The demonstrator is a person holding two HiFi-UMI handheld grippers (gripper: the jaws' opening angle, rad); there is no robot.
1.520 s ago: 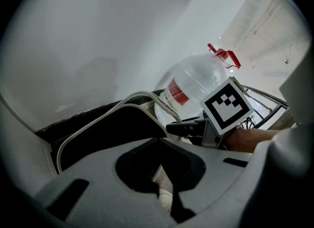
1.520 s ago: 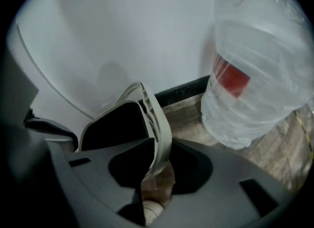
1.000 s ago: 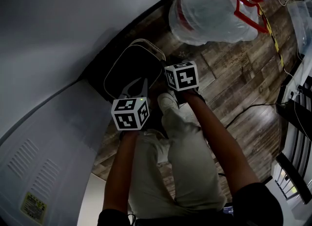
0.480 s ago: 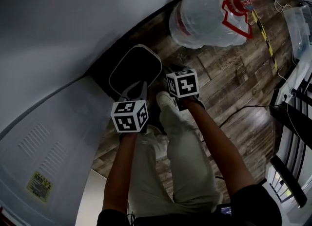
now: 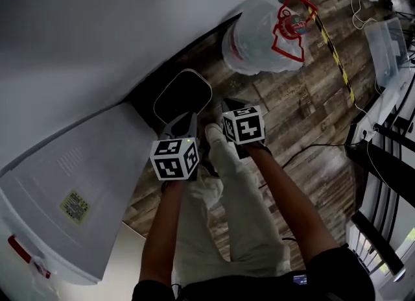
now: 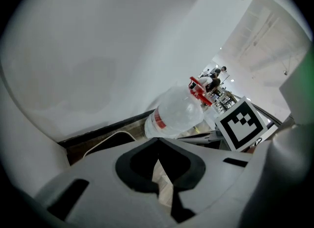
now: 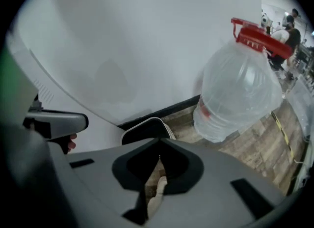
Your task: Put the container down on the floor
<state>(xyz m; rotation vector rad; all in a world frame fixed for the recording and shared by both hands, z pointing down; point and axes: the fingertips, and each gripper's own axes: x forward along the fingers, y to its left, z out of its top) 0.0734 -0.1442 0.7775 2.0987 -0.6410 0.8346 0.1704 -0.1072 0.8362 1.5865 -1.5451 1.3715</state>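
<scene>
We have raised both claws off the dark container (image 5: 183,95), now on the floor (image 5: 292,111) upper centre; right claw (image 7: 158,146) just closed empty, left claw (image 6: 157,148) also together. Looks stiff, light: grip its rim.

The container (image 5: 183,93) looks matt, the water jug (image 5: 256,34) is clear glossy plastic, the floor (image 5: 305,98) grained wood planks.

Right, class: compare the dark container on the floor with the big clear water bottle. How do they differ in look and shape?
The container is dark and opaque with a pale rim; the water bottle is clear, with a red band and a red handle. The container is a low rounded rectangle; the water bottle is bulky and rounded. Both sit on the wooden floor near the wall.
</scene>
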